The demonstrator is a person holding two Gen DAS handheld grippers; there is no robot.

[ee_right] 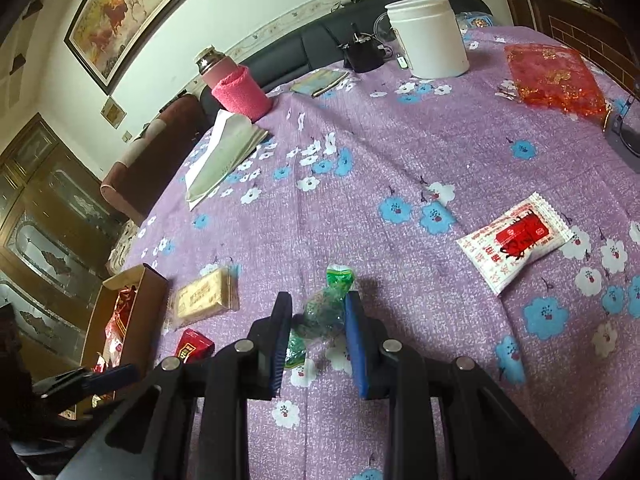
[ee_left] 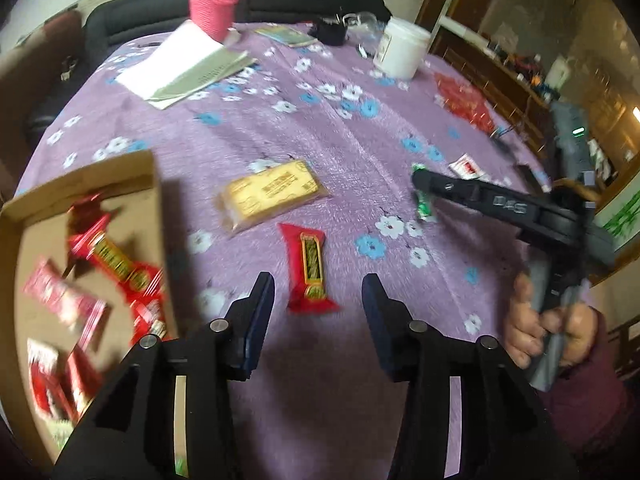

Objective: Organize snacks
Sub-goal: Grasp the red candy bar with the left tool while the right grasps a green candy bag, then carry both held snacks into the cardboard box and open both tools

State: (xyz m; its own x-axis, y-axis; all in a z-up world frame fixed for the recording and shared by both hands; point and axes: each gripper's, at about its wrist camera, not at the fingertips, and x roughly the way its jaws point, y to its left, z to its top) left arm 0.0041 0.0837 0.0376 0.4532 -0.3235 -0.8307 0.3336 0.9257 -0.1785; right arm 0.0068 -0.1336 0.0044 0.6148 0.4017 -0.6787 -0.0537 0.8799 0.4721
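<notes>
My left gripper (ee_left: pixel 318 286) is open and empty, just above a red snack bar (ee_left: pixel 308 268) lying on the purple flowered tablecloth (ee_left: pixel 360 132). A yellow wafer pack (ee_left: pixel 272 194) lies beyond it. A cardboard box (ee_left: pixel 24 216) at the left holds several red snack packs. My right gripper (ee_right: pixel 316 304) is shut on a green wrapped candy (ee_right: pixel 326 308) and holds it just above the cloth; it also shows in the left wrist view (ee_left: pixel 420 188). A white and red sachet (ee_right: pixel 516 240) lies to its right.
At the table's far side stand a white tub (ee_right: pixel 430 36), a pink-sleeved flask (ee_right: pixel 236 88), a folded white paper (ee_right: pixel 224 156), a red gift bag (ee_right: pixel 554 78) and a black item (ee_right: pixel 362 54). A dark sofa runs behind the table.
</notes>
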